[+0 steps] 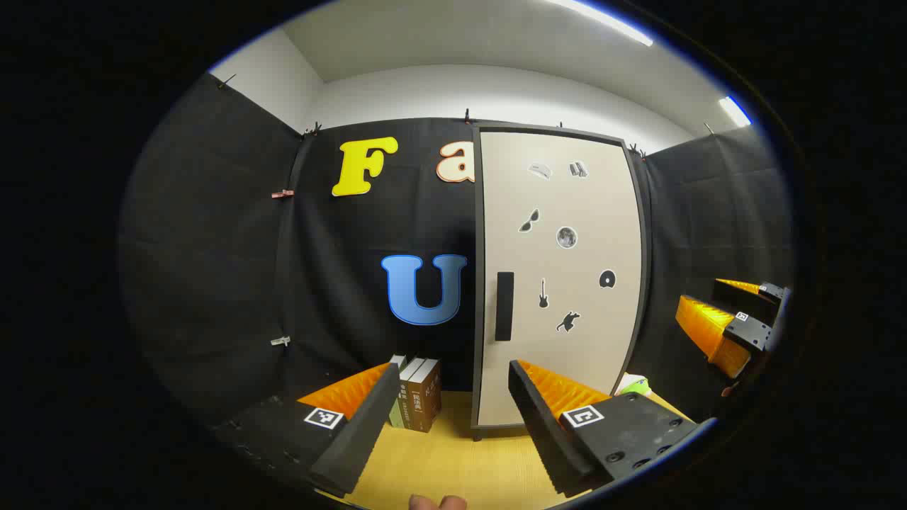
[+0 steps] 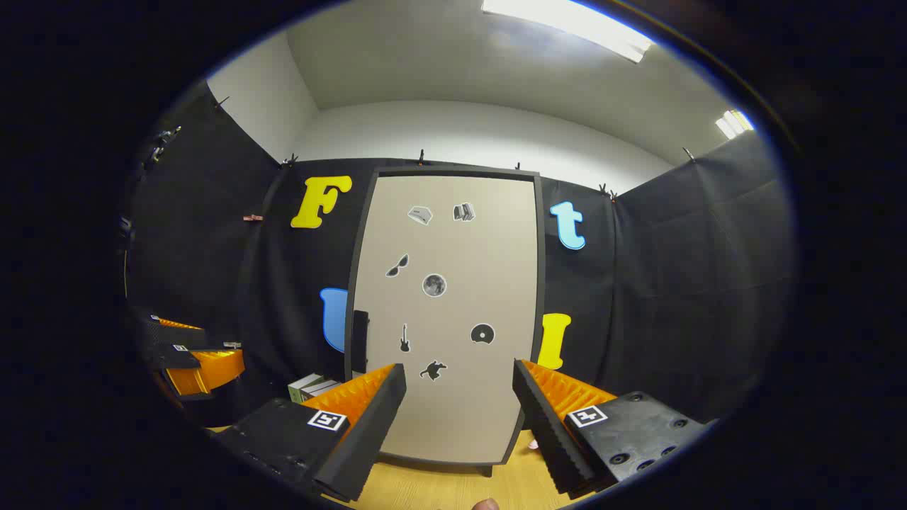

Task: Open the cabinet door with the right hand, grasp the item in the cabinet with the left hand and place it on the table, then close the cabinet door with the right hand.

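Left gripper view: the left gripper (image 1: 453,425) is seen with fingers spread apart, nothing between them, held above the wooden table (image 1: 453,460). The cabinet (image 1: 560,276) is recorded straight ahead and slightly right of the gripper, its door shut, the dark handle (image 1: 504,306) at the door's left edge. A row of books (image 1: 418,393) is noted just left of the cabinet. The item inside cannot be seen behind the shut door. Right gripper view: the right gripper (image 2: 459,425) is likewise spread wide and empty, the cabinet door directly ahead, apart from it.
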`<state>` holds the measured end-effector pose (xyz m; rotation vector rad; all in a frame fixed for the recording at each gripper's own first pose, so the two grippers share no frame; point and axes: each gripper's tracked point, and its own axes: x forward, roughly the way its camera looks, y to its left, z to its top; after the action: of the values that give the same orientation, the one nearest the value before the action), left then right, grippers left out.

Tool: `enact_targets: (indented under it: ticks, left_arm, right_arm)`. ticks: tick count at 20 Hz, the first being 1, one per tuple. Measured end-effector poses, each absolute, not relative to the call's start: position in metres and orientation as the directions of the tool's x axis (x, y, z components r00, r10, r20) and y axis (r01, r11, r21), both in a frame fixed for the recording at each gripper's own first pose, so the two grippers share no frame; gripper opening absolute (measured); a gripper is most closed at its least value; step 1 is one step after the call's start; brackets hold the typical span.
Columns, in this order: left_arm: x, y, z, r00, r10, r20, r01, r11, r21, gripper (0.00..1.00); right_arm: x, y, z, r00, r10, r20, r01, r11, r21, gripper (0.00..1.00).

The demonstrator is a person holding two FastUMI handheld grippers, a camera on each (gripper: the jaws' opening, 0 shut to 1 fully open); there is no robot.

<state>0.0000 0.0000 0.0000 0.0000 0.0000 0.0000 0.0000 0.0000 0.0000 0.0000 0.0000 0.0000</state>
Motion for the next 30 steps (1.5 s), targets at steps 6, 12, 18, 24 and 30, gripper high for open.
enact_targets:
  ticks: [6,12,18,24,30]
  left_arm:
    - [0.004,0.000,0.001,1.000,-0.009,0.003,0.009,1.000,0.004,0.96]
    - [0.004,0.006,-0.001,1.000,-0.004,0.000,0.004,1.000,0.003,0.96]
    - [-0.009,0.027,-0.001,1.000,0.027,0.014,-0.027,0.999,-0.019,0.96]
    - [-0.026,0.052,-0.007,0.998,0.064,0.002,-0.064,0.998,-0.013,0.96]
    - [-0.038,0.069,-0.016,0.996,0.085,-0.009,-0.085,0.996,-0.031,0.96]
  right_arm:
    - [0.005,0.002,-0.002,1.000,-0.010,0.001,0.010,1.000,0.002,0.97]
    - [0.011,0.016,-0.007,1.000,0.022,-0.012,-0.022,1.000,-0.004,0.97]
    - [0.038,0.059,-0.003,0.995,0.100,-0.011,-0.099,0.994,0.043,0.97]
    - [0.092,0.105,-0.014,0.988,0.150,-0.042,-0.143,0.980,0.139,0.97]
    - [0.157,0.143,-0.046,0.985,0.147,-0.088,-0.134,0.981,0.139,0.97]
